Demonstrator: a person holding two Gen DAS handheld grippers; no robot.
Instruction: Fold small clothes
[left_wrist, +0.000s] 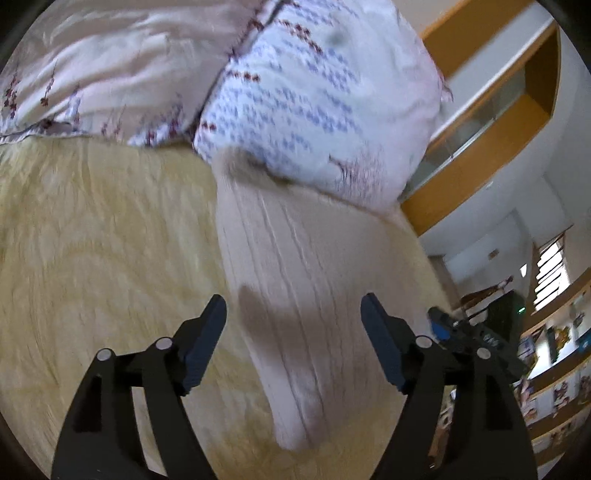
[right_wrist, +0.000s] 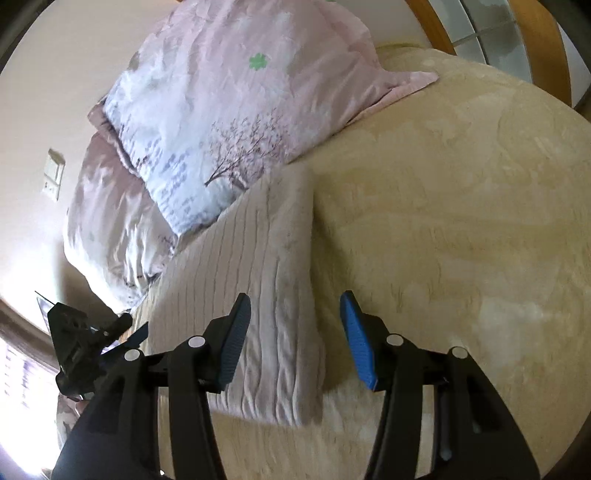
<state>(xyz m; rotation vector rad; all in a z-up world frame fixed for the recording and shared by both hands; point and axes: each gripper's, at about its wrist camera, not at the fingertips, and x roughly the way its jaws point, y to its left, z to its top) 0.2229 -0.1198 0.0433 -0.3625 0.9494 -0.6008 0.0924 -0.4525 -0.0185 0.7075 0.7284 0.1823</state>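
A pale beige ribbed knit garment (left_wrist: 295, 266) lies folded into a long strip on the yellow blanket (left_wrist: 92, 240), its far end against a pillow. In the left wrist view my left gripper (left_wrist: 293, 302) hovers over its near half, jaws wide open, pads clear of the cloth. The right wrist view shows the garment (right_wrist: 258, 280) as a folded rectangle. My right gripper (right_wrist: 294, 297) stands open above its right edge, blue pads touching nothing. The other gripper shows at each view's side: the right one (left_wrist: 443, 328) and the left one (right_wrist: 85, 347).
A flower-printed pillow (left_wrist: 303, 92) and a pinkish satin duvet (left_wrist: 110, 66) lie at the head of the bed. A wooden headboard (left_wrist: 480, 166) stands behind them. Shelves (left_wrist: 554, 369) line the room at right. Bare blanket (right_wrist: 461, 221) stretches right of the garment.
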